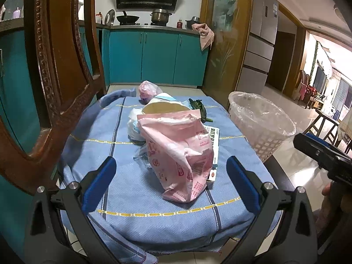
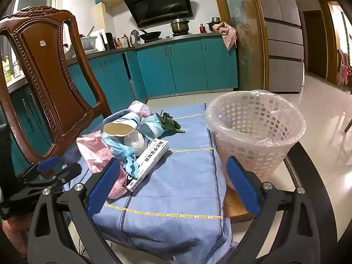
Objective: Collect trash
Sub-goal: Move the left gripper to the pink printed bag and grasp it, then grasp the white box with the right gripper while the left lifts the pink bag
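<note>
**A:** ok left wrist cam first. The left gripper (image 1: pixel 171 169) hangs over the near edge of the blue cloth (image 1: pixel 123 198), jaws wide, nothing between them. Right ahead is the trash pile: a pink bag (image 1: pixel 178 151) in front, a white box (image 1: pixel 214 151) with printed text tucked against its right side, a paper cup (image 1: pixel 162 107) lying on its side behind it, then another pink bag (image 1: pixel 147 90) at the far end. Some green leaves (image 1: pixel 200 107) sit to the right of the cup. The white bin (image 1: pixel 261 125) with a clear liner stands off the cloth's right edge. A wooden chair (image 1: pixel 55 66) fills the left side.

**B:** and the right one?

**A:** right gripper (image 2: pixel 171 173) is also spread wide and empty, fingers (image 2: pixel 103 184) low over the cloth (image 2: pixel 176 198). From here the bin (image 2: pixel 255 132) is just ahead on the right, touching the cloth's edge. The box (image 2: pixel 151 158) lies flat at the pile's near side, the cup (image 2: pixel 120 128) behind it, the leaves (image 2: pixel 170 123) further back. The left gripper (image 2: pixel 50 169) pokes in at far left, by the chair (image 2: pixel 50 77).
</note>
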`<action>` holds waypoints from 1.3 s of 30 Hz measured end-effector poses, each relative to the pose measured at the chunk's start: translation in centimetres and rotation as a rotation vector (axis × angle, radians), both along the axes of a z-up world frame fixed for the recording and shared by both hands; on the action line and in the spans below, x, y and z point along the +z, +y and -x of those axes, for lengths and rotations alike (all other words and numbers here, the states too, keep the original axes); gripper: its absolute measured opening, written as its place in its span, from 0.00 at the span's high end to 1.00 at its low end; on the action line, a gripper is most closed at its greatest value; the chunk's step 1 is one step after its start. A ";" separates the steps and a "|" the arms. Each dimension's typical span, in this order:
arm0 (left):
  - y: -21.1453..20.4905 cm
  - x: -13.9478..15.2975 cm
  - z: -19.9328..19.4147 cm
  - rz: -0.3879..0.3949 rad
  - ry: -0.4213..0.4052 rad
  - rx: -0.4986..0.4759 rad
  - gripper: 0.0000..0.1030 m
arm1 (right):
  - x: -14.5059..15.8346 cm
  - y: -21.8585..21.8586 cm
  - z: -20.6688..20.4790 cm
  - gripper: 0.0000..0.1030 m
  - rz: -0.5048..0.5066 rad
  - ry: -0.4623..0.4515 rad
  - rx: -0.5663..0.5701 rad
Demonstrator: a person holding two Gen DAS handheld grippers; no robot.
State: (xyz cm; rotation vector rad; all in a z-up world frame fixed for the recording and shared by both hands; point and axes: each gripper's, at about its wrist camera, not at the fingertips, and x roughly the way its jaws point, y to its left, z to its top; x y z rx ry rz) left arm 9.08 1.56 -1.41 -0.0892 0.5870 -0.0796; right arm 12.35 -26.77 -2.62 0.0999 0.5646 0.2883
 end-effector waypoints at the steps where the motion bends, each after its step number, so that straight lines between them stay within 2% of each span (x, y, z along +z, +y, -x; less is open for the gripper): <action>1: -0.1 0.0 -0.3 0.000 0.003 -0.001 0.03 | 0.0 0.1 0.0 0.08 0.000 0.001 0.001; 6: 0.2 0.1 -2.1 0.028 0.014 0.014 0.03 | 0.0 0.0 0.0 0.08 -0.002 0.002 0.005; 10: 1.3 -0.2 -4.2 0.100 0.044 0.041 0.03 | 0.0 0.0 -0.1 0.08 -0.002 0.009 0.007; 19: 0.7 -1.4 -8.4 0.103 0.107 0.018 0.04 | -0.2 0.2 -0.3 0.08 0.011 0.015 0.013; 20: 0.6 -1.5 -8.6 0.099 0.106 0.021 0.07 | -0.3 0.3 -0.3 0.08 0.013 0.018 0.015; 21: 0.5 -1.5 -8.6 0.102 0.106 0.017 0.24 | -0.3 0.4 -0.4 0.08 0.017 0.019 0.016; 22: 0.6 -1.5 -8.6 0.116 0.110 0.005 0.35 | -0.3 0.5 -0.4 0.08 0.021 0.020 0.017; 23: 0.6 -1.6 -8.6 0.125 0.116 0.003 0.42 | -0.3 0.6 -0.4 0.08 0.025 0.021 0.018; 24: 0.8 -1.5 -8.4 0.144 0.111 0.000 0.54 | -0.4 0.7 -0.4 0.08 0.028 0.021 0.019; 26: 1.0 -1.2 -7.9 0.167 0.102 -0.036 0.66 | -0.4 0.8 -0.5 0.08 0.036 0.024 0.019; 29: 1.6 0.9 -5.4 0.180 0.004 -0.059 0.71 | -0.6 1.1 -0.6 0.08 0.045 0.028 0.019; 31: 2.6 2.6 -3.2 0.217 -0.076 -0.078 0.71 | -0.8 1.6 -0.9 0.08 0.054 0.037 0.026; 33: 4.0 4.3 -1.0 0.225 -0.175 -0.041 0.72 | -1.2 2.3 -1.6 0.08 0.061 0.060 0.031; 36: 5.4 6.3 1.7 0.127 -0.318 0.101 0.72 | -1.9 3.8 -3.7 0.08 0.054 0.118 0.016; 39: 5.9 6.7 2.6 0.056 -0.371 0.201 0.72 | -3.3 6.4 -6.1 0.08 0.033 0.194 0.019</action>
